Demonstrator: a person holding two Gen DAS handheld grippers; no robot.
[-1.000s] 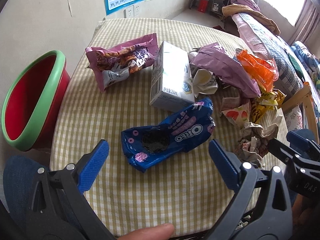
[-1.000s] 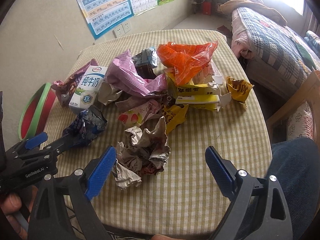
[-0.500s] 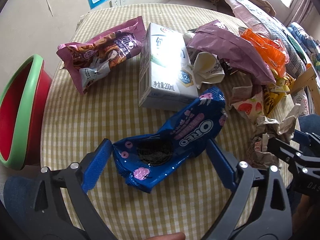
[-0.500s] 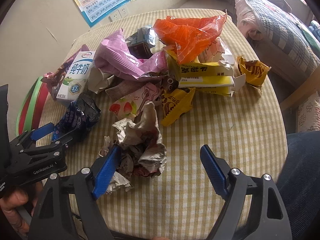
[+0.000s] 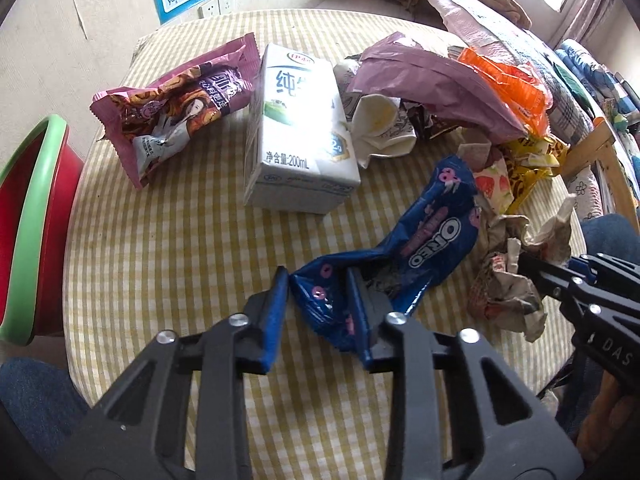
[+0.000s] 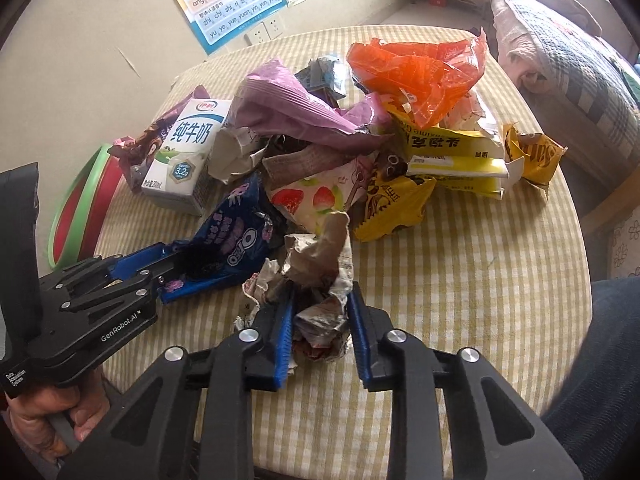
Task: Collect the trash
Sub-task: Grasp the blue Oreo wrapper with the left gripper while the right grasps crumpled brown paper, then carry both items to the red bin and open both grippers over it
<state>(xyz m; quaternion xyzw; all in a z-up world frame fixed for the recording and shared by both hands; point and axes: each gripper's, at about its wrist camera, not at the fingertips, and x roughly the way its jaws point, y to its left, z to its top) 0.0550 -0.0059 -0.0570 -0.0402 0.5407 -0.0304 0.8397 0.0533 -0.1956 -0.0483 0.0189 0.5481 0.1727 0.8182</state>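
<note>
On the checked table, two pieces of trash are being gripped at once. The left gripper, wide a second ago, is closing on the near end of the Oreo wrapper, now crumpled between its fingers. The right gripper is likewise closing on the paper wad. Both can probably be lifted toward the red bin, off the table's left edge.

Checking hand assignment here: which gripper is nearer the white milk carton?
Left. The left gripper, closing on the blue Oreo wrapper, sits just in front of the milk carton; the right gripper, closing on crumpled paper, lies farther off.
</note>
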